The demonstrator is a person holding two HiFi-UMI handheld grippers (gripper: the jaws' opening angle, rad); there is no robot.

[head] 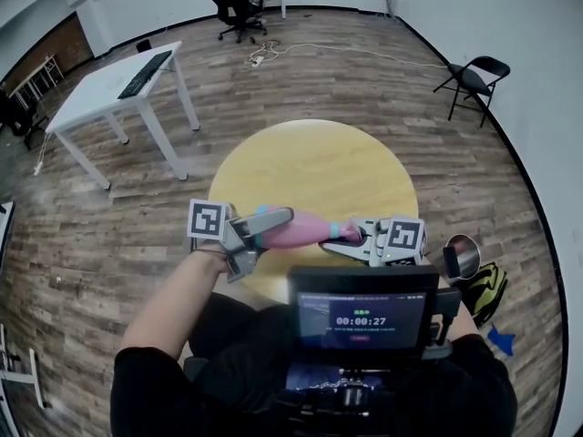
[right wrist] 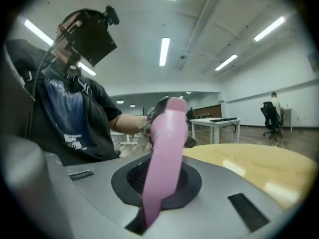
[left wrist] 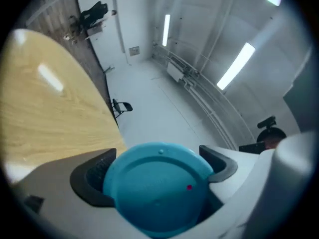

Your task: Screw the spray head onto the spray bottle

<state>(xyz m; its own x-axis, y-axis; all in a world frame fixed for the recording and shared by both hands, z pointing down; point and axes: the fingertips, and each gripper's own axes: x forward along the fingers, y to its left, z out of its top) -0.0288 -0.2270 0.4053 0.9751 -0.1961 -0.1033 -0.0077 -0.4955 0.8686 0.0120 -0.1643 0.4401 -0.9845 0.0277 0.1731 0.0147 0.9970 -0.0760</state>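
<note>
A pink spray bottle (head: 299, 231) is held level above the near edge of the round yellow table (head: 314, 167). My left gripper (head: 271, 222) is shut on the bottle's base end. In the left gripper view the round blue bottom (left wrist: 157, 185) fills the space between the dark pads (left wrist: 92, 176). My right gripper (head: 358, 238) is shut on the spray head end, just past the blue collar (head: 338, 232). In the right gripper view the pink body (right wrist: 164, 158) runs from between the jaws away toward the left gripper. The spray head itself is mostly hidden.
A white desk (head: 109, 85) with a keyboard stands at the far left. An office chair (head: 235, 5) is at the back and a folding chair (head: 474, 80) at the right. A yellow-green bag (head: 487, 289) lies on the floor by my right side. A timer screen (head: 361, 319) sits at my chest.
</note>
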